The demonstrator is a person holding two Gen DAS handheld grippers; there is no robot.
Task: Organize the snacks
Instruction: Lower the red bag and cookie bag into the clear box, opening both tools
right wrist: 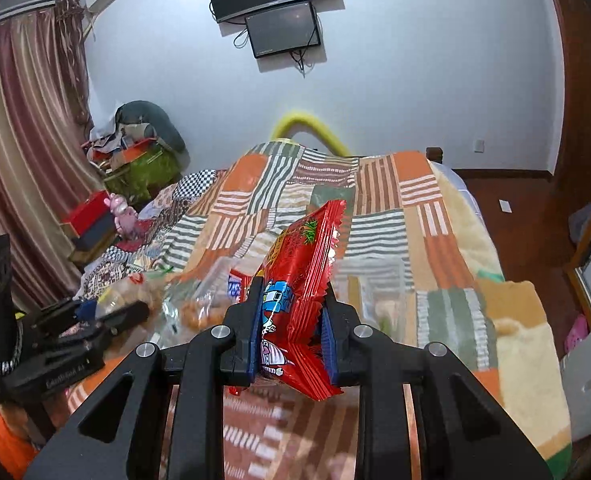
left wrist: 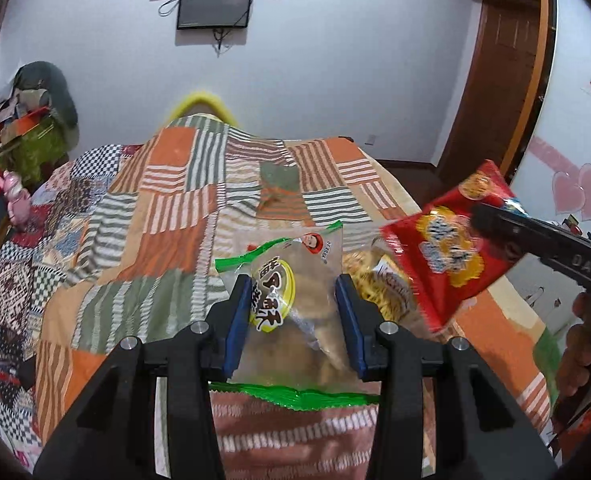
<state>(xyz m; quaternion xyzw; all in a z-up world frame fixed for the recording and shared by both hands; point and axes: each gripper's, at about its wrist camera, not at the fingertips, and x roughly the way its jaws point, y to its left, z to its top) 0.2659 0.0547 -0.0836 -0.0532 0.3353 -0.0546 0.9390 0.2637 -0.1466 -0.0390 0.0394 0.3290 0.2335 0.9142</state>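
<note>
My left gripper [left wrist: 294, 290] is shut on a clear snack bag with green ends and a yellow label [left wrist: 295, 300], held above the patchwork bedspread [left wrist: 167, 216]. My right gripper [right wrist: 291, 292] is shut on a red snack packet [right wrist: 299, 280], squeezed between its blue pads. In the left wrist view the red packet [left wrist: 447, 252] and the right gripper [left wrist: 535, 240] hang at the right. In the right wrist view the left gripper [right wrist: 107, 312] with its clear bag [right wrist: 135, 292] is at the left. More snack bags [left wrist: 379, 284] lie on the bed under the red packet.
A clear packet [right wrist: 375, 292] and a bag of orange snacks [right wrist: 195, 312] lie on the bed, blurred. A pink toy [right wrist: 121, 216], a red box [right wrist: 87, 216] and a cluttered pile [right wrist: 135, 148] stand at the bed's left. A wooden door [left wrist: 499, 68] is at the right.
</note>
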